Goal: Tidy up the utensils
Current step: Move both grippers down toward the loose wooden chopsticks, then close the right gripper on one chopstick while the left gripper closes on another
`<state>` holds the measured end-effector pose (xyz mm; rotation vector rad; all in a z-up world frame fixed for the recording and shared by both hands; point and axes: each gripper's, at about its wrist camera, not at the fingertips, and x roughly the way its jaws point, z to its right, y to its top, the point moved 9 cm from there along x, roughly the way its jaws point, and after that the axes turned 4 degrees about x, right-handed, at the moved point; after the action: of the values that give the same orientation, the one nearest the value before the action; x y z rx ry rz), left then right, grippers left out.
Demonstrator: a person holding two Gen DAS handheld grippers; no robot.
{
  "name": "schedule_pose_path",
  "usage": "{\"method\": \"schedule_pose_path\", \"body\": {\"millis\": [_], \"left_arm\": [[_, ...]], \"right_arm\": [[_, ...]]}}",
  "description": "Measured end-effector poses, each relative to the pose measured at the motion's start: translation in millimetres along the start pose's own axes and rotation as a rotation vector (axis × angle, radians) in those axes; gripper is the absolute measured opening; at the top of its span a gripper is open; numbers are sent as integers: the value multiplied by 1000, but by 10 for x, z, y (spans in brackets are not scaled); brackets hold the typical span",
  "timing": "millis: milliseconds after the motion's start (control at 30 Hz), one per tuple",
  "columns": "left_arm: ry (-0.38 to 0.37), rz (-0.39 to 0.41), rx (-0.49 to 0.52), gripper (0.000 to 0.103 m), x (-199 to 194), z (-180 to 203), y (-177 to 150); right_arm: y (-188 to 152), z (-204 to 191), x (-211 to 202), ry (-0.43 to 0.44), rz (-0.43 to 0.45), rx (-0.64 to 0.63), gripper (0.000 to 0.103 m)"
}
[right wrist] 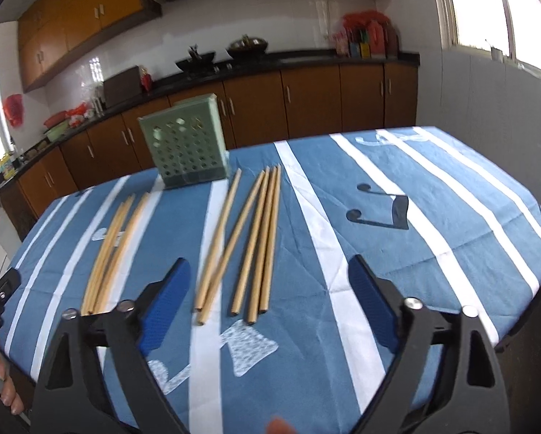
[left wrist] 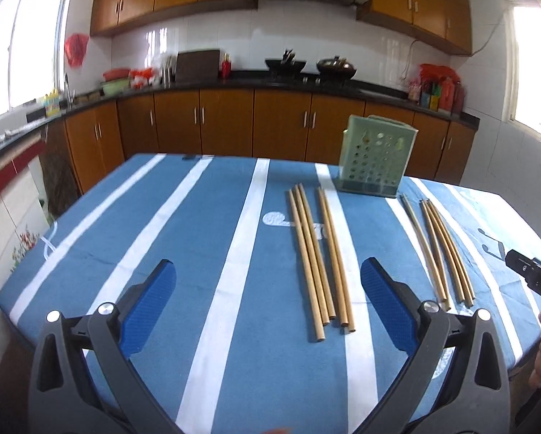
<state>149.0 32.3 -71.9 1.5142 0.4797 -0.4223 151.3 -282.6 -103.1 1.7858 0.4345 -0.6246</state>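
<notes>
Here I hold both blue-padded grippers, left (left wrist: 268,309) and right (right wrist: 269,302), spread wide and empty above two groups of wooden chopsticks (right wrist: 256,242) near the perforated green plastic holder (right wrist: 185,144).

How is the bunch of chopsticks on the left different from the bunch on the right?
The left bunch of chopsticks lies squeezed close together, while the right bunch of chopsticks fans out wider, with two sticks crossing near their front ends. The left bunch lies left of the green holder; the right bunch lies in front of it and to its right. The right bunch sits between the right gripper fingers; the left bunch lies outside them. Both are plain wooden sticks lying flat on the striped tablecloth.
</notes>
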Motion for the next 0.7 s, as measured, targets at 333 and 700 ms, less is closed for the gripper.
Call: {"method": "schedule_pose_path", "body": {"millis": [333, 700], "left_arm": [[-35, -170, -62, 99, 463, -219, -16], [-38, -230, -31, 93, 738, -146, -44]], "right_arm": [[-89, -9, 772, 22, -232, 37, 29], [-96, 19, 969, -9, -256, -10, 18]]}}
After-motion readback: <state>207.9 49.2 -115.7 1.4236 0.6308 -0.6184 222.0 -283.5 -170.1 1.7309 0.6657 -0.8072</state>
